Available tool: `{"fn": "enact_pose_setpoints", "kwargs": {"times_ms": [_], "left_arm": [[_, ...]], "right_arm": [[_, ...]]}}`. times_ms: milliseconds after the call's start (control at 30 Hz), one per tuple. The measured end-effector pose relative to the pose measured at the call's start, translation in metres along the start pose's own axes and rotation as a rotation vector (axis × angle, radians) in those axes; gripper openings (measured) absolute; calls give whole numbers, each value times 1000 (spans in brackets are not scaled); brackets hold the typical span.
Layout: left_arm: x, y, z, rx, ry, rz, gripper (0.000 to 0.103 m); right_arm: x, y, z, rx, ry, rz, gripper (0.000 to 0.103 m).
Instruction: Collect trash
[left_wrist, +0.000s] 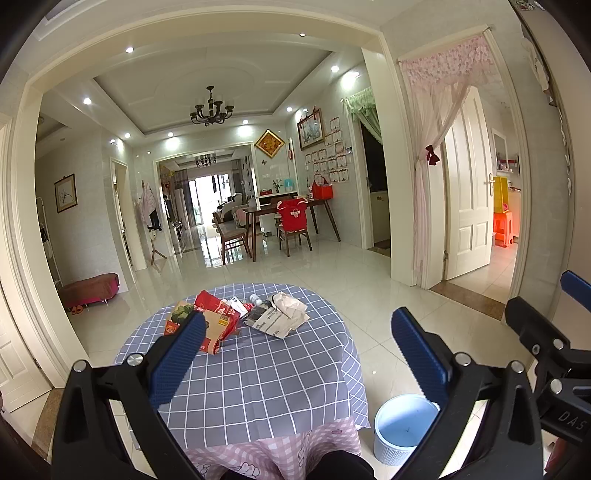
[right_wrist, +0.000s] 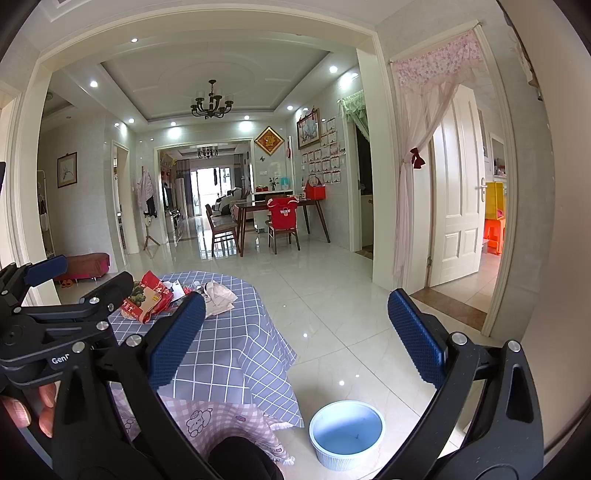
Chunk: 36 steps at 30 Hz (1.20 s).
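Observation:
A pile of trash lies on the far part of a round table (left_wrist: 258, 387) with a blue checked cloth. It holds a red and tan snack bag (left_wrist: 212, 325), a crumpled white paper wrapper (left_wrist: 284, 314) and a small plastic bottle (left_wrist: 256, 300). The same red bag (right_wrist: 151, 299) and paper wrapper (right_wrist: 218, 299) show in the right wrist view. A pale blue bin (left_wrist: 402, 428), (right_wrist: 345, 435) stands on the floor to the right of the table, nothing in it. My left gripper (left_wrist: 299, 354) hovers open above the near table. My right gripper (right_wrist: 295, 338) is open over the floor and bin.
The right gripper's body (left_wrist: 546, 343) shows at the right of the left wrist view, and the left one (right_wrist: 55, 317) at the left of the right wrist view, with a person's fingers (right_wrist: 22, 410) below. Glossy tiled floor (right_wrist: 332, 295) beyond leads to a dining table with chairs (left_wrist: 291, 221).

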<state>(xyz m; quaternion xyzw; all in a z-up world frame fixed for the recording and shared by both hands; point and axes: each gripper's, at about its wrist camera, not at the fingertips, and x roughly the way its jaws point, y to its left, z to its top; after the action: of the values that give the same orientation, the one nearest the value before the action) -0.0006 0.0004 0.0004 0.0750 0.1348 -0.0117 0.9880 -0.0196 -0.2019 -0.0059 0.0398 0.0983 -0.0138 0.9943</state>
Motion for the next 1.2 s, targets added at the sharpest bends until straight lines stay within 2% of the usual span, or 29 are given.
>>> {"fn": "enact_pose_setpoints", "kwargs": {"times_ms": [300,1200], "left_arm": [[0,-1,0,3,3,0,99],[1,-1,0,5,6,2,99]], "right_arm": [[7,15,-5,1,3,2,97],[6,10,-1,0,7,4,97]]}}
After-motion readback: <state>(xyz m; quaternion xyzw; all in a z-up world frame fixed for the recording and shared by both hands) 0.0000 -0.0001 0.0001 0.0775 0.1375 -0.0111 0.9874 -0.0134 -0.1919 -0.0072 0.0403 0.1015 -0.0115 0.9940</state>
